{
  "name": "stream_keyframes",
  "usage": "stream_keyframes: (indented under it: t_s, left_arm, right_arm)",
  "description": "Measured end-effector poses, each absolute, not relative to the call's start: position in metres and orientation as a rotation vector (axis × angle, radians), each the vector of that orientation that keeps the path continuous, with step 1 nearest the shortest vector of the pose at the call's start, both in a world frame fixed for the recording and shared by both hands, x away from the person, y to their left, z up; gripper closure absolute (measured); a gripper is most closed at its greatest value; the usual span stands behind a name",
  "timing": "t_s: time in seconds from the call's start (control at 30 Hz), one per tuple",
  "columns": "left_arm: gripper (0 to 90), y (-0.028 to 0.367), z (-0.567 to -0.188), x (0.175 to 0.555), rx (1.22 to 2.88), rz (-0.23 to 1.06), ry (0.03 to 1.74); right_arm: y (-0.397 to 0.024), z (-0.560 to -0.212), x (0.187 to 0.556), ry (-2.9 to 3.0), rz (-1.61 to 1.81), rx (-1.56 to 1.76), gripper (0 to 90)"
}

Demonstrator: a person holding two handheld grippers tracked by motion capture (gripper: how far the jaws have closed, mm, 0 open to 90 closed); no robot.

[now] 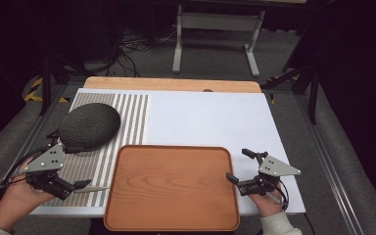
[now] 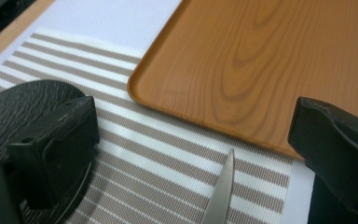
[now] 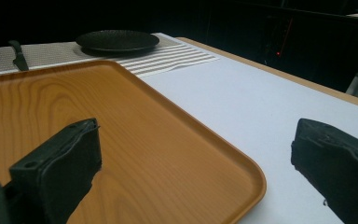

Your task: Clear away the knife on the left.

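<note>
Dark room surrounds the white surface (image 1: 205, 117), which has a wooden strip along its far edge and grey floor beyond it. On the near middle of the surface lies a wooden tray (image 1: 171, 188), its near edge reaching past the near border of the surface. At the left of the tray lies a striped mat (image 1: 127, 122), and a dark round plate (image 1: 89, 126) rests on the far part of this mat, well apart from the tray. The left tongs (image 1: 81, 185) hover over the near part of the mat, just beside the left rim of the tray, with jaws spread wide; in the left gripper view a knife blade (image 2: 221, 191) points between the jaws toward the tray rim, lying on the stripes, and nothing is grasped. The right tongs (image 1: 240, 169) are at the right rim of the tray, jaws also released and apart, one over the tray and one over the bare white surface. Much free white area stays behind the tray and at its right side.
</note>
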State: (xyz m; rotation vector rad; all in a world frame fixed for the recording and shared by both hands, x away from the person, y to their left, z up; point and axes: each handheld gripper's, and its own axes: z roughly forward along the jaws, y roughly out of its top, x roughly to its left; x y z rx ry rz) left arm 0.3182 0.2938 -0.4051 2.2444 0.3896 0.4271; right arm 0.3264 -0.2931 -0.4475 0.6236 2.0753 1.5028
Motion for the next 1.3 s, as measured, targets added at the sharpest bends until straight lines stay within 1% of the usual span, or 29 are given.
stream_keyframes:
  t_s: [0.13, 0.23, 0.47, 0.57, 0.67, 0.77, 0.93, 1.3]
  left_arm:
    - [3.2, 0.298, -0.405, 0.322, 2.303, 0.403, 0.385]
    - [5.7, 0.301, -0.405, 0.324, 2.343, 0.377, 0.385]
    - [5.6, 0.307, -0.405, 0.328, 2.385, 0.325, 0.382]
    - [8.1, 0.310, -0.407, 0.328, 2.391, 0.308, 0.354]
    - [8.1, 0.311, -0.408, 0.329, 2.397, 0.293, 0.340]
    - [10.0, 0.314, -0.411, 0.331, 2.407, 0.265, 0.326]
    - [10.1, 0.318, -0.418, 0.335, 2.395, 0.178, 0.342]
    - [13.6, 0.323, -0.435, 0.343, 2.493, 0.170, 0.332]
  right_arm:
    - [-0.292, -0.448, 0.327, 2.078, 1.505, 0.623, 2.3]
    - [-0.292, -0.449, 0.327, 2.080, 1.506, 0.621, 2.3]
    - [-0.292, -0.449, 0.327, 2.088, 1.541, 0.609, 1.1]
    - [-0.291, -0.449, 0.327, 2.090, 1.537, 0.605, 1.1]
    - [-0.291, -0.450, 0.327, 2.095, 1.533, 0.603, 1.1]
    - [-0.291, -0.450, 0.327, 2.100, 1.533, 0.602, 1.1]
    - [-0.292, -0.449, 0.327, 2.110, 1.564, 0.580, 0.9]
    - [-0.292, -0.450, 0.328, 2.122, 1.566, 0.582, 0.9]
